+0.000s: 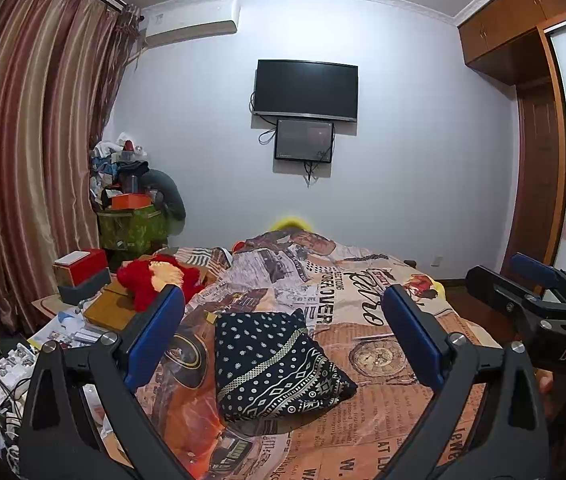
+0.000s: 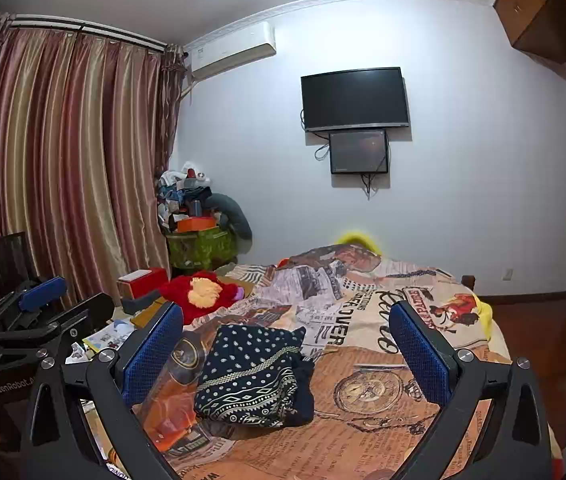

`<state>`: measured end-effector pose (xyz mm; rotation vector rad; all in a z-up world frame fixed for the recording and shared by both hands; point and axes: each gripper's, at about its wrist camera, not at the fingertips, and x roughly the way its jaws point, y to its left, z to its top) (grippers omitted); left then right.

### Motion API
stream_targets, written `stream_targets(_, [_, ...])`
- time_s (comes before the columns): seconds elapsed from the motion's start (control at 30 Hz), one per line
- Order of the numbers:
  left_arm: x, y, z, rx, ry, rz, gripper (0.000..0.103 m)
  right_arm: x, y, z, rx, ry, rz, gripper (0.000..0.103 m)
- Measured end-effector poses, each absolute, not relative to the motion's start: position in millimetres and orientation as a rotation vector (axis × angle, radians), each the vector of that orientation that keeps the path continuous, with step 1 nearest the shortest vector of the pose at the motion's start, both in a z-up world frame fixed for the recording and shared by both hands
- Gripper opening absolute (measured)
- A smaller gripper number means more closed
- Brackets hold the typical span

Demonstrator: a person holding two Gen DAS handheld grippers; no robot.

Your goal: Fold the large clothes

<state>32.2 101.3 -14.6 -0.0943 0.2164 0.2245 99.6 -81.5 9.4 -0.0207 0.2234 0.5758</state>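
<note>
A dark navy garment with white dots and a geometric border (image 1: 275, 364) lies folded in a compact bundle on the bed; it also shows in the right wrist view (image 2: 251, 376). My left gripper (image 1: 283, 312) is open and empty, held above and before the bundle, its blue fingers (image 1: 155, 336) spread to either side. My right gripper (image 2: 287, 320) is open and empty too, held likewise over the bundle. The right gripper also shows at the right edge of the left wrist view (image 1: 539, 292). The left gripper shows at the left of the right wrist view (image 2: 39, 300).
The bed carries a newspaper-print cover (image 1: 383, 360). A red plush toy (image 1: 159, 280) lies at the bed's left side, beside a cluttered low table (image 1: 43, 336) with a red box (image 1: 83, 268). Striped curtains (image 1: 23, 140) hang left. A wardrobe (image 1: 539, 160) stands right.
</note>
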Motion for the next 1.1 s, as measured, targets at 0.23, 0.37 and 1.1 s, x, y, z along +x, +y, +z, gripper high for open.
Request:
stream_targets(0.23, [35, 101, -17, -0.094, 0.223, 0.212, 0.100, 100, -82, 8, -0.016, 0.225, 0.575, 0.103])
stream_targets(0.37, [35, 101, -16, -0.095, 0.227, 0.205, 0.100, 98, -79, 6, -0.009, 0.229, 0.576, 0.103])
stream_targets(1.1, [35, 106, -17, -0.095, 0.243, 0.180, 0.101, 89, -68, 8, -0.004, 0.231, 0.562, 0.103])
